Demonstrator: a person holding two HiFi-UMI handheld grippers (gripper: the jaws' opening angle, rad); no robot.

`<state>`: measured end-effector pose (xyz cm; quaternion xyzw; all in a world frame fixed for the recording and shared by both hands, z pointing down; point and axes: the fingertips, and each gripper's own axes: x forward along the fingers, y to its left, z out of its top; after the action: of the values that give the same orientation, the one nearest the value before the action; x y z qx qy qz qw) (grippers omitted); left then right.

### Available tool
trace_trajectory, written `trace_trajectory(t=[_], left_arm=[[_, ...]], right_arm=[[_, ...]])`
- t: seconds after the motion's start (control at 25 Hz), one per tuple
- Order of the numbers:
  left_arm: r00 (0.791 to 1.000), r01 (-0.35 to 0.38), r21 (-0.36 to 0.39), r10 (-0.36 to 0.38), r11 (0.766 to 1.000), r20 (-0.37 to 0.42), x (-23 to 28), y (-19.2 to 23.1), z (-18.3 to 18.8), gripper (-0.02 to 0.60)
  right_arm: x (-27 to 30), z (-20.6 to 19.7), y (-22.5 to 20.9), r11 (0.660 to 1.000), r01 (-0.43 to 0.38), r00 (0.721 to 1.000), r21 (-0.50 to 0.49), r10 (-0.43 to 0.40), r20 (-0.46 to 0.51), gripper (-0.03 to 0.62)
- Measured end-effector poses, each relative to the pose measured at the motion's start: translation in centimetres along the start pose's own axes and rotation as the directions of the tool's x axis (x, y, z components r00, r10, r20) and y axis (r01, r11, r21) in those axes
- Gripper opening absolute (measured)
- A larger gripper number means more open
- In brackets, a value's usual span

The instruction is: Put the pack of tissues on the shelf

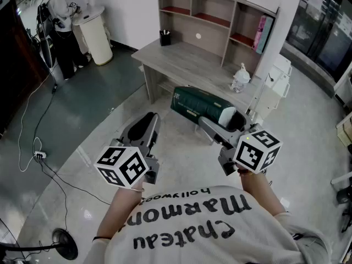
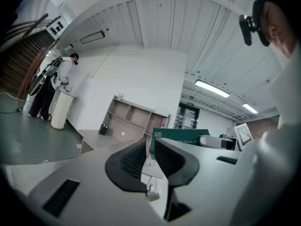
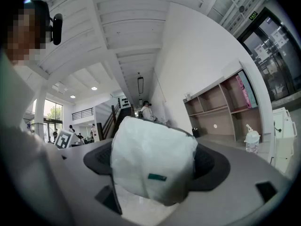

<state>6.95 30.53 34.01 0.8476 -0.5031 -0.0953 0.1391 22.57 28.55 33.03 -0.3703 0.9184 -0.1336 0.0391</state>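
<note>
Head view. We look steeply down on both grippers, held out level over a pale floor [image 1: 82,147]. The right gripper [image 1: 223,121] carries the pack of tissues [image 1: 198,104], a dark green pack with a white end, held lengthwise toward the desk [image 1: 187,65]. The pack is in the air in front of the desk and not on the shelf [image 1: 214,15] at the desk's back. The left gripper [image 1: 149,120] is just beside it on the left, apart from the pack. On the desk stand a pen cup [image 1: 165,37] and a spray bottle [image 1: 240,78]. A person [image 1: 58,12] stands by a white bin [image 1: 96,34] at far left.

Left gripper view. The left gripper [image 2: 149,149] has its pads drawn close, only a thin slit between them, and nothing in it. The green pack [image 2: 181,135] shows to the right beyond the jaws, with the shelf [image 2: 131,119] further off.

Right gripper view. The right gripper [image 3: 155,166] is clamped on the pack's white end [image 3: 146,149], which fills the gap. The dark pads [image 3: 212,164] press it from both sides (the wrapper bulges out above them). The shelf [image 3: 221,102] and the spray bottle [image 3: 252,138] lie ahead to the right.
</note>
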Motion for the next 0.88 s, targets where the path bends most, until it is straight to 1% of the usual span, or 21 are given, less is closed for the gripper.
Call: trace_trajectory(t=[0.32,0.44,0.52,0.68,0.8,0.88], left_arm=[[1.0,-0.008,-0.011,0.008,1.0,-0.008,-1.7,0.7,-0.9,0.064],[1.0,-0.027,-0.025,0.027,0.999,-0.015,-2.8,1.6,-1.8,0.064],[0.999,-0.044,-0.051,0.043,0.998,-0.019,-3.7,2.4,-2.7,0.064],[0.997,-0.066,-0.113,0.062,0.991,-0.042,-5.7,3.7,-5.2,0.064],[0.995,-0.097,-0.133,0.092,0.986,-0.038,-7.2,4.7,-6.3,0.06],[0.992,-0.121,-0.134,0.117,0.983,-0.041,-7.9,5.6,-6.8,0.033]], right_arm=[[0.2,-1.3,1.1,1.0,0.011,1.0,-0.007,-0.012,-0.022,0.44],[0.5,-2.6,1.3,1.0,0.023,0.999,-0.001,-0.023,-0.049,0.44],[0.5,-3.9,1.3,0.999,0.033,0.997,0.034,-0.03,-0.069,0.44],[0.5,-6.7,1.2,0.988,0.044,0.995,0.147,-0.029,-0.1,0.442],[0.4,-8.3,1.3,0.984,0.058,0.99,0.166,-0.035,-0.136,0.442],[0.6,-9.1,1.3,0.983,0.067,0.987,0.169,-0.041,-0.156,0.442]])
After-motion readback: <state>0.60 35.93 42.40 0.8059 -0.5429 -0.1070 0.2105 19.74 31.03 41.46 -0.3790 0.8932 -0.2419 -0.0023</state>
